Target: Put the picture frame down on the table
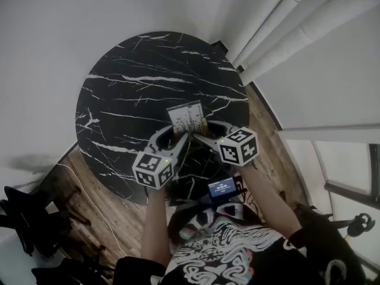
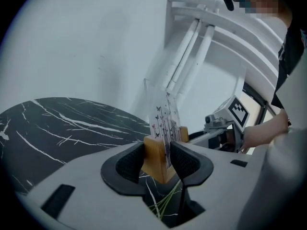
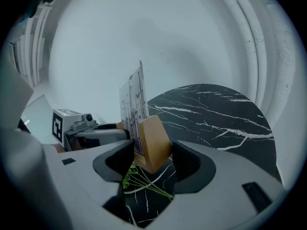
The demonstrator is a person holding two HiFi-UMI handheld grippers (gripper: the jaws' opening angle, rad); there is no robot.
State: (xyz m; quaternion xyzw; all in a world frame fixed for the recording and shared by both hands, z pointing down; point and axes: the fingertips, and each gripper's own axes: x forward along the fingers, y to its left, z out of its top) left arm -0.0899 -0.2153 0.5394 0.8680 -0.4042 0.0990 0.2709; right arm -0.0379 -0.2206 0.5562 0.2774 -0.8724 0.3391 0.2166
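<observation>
Over the near part of the round table point(image 1: 136, 82), whose glossy black marble top is showing white veins, the frame point(image 1: 187, 119) is standing upright between the two grippers. It is a thin clear pane point(image 2: 165, 119) printed with small butterflies and fine vertical lines, sitting in a slot in a smooth, pale wooden block point(image 3: 154, 143) with slanted sides. The left gripper point(image 2: 158, 159) is clamping one end of that block, its ribbed black pads pressing on both faces. The right gripper point(image 3: 151, 157) is clamping the opposite end in the same way, so the two are facing each other across the frame. Both pairs of jaws are standing only as wide as the block. Whether the block's underside is touching the marble I cannot tell; thin green lines are showing on the dark surface just beneath it. Each gripper's body is smooth grey plastic and is carrying a white cube with black square markers. Brown wooden boards point(image 1: 119, 218) are lying around the table, and white round pipes point(image 1: 270, 25) are running along the white wall beyond.
</observation>
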